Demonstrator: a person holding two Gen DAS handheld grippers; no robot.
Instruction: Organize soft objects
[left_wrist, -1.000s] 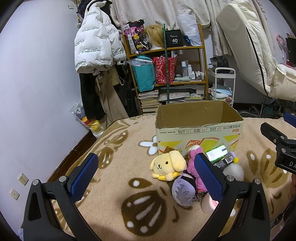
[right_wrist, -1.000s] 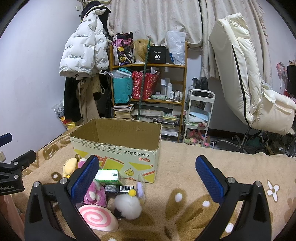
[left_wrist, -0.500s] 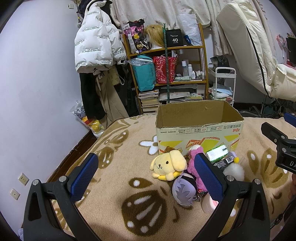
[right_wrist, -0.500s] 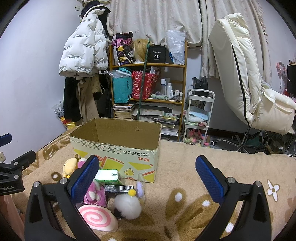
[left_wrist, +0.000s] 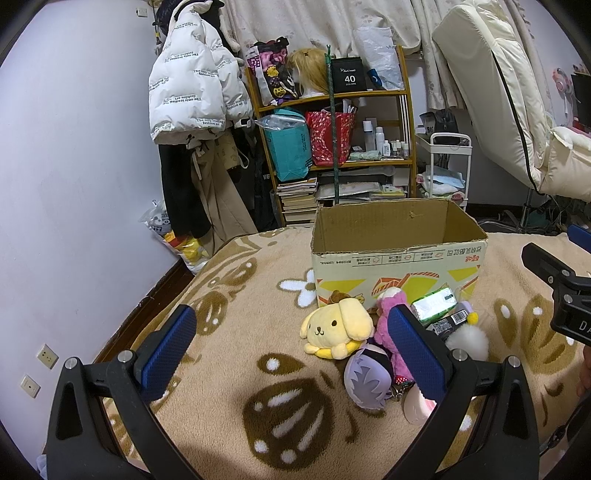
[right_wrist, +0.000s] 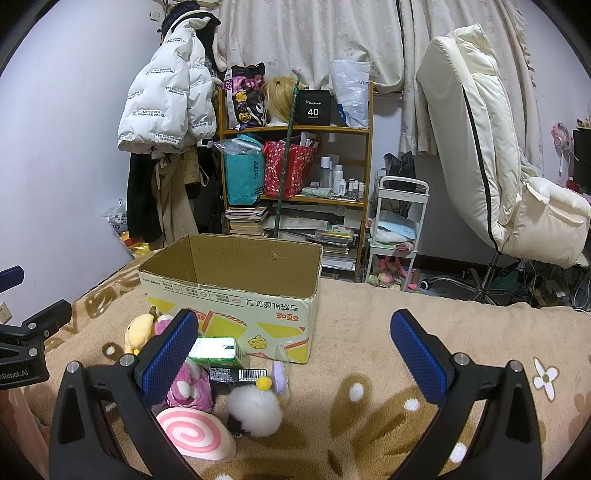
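An open cardboard box (left_wrist: 399, 254) (right_wrist: 236, 295) stands on a tan blanket. In front of it lies a pile: a yellow dog plush (left_wrist: 334, 326) (right_wrist: 138, 328), a pink plush (left_wrist: 388, 328) (right_wrist: 190, 384), a purple-haired plush (left_wrist: 367, 376), a white pompom (right_wrist: 255, 411) (left_wrist: 467, 338), a pink swirl cushion (right_wrist: 194, 435), a green carton (right_wrist: 216, 349) (left_wrist: 432, 304) and a black barcoded pack (right_wrist: 236, 376). My left gripper (left_wrist: 291, 350) is open and empty, just short of the pile. My right gripper (right_wrist: 293, 354) is open and empty, right of the pile.
A tan flower-patterned blanket (left_wrist: 221, 332) covers the surface. Behind stand a wooden shelf (left_wrist: 332, 147) full of bags and books, a hanging white jacket (left_wrist: 192, 92), a small white cart (right_wrist: 399, 221) and a cream recliner (right_wrist: 498, 166). The wall is at the left.
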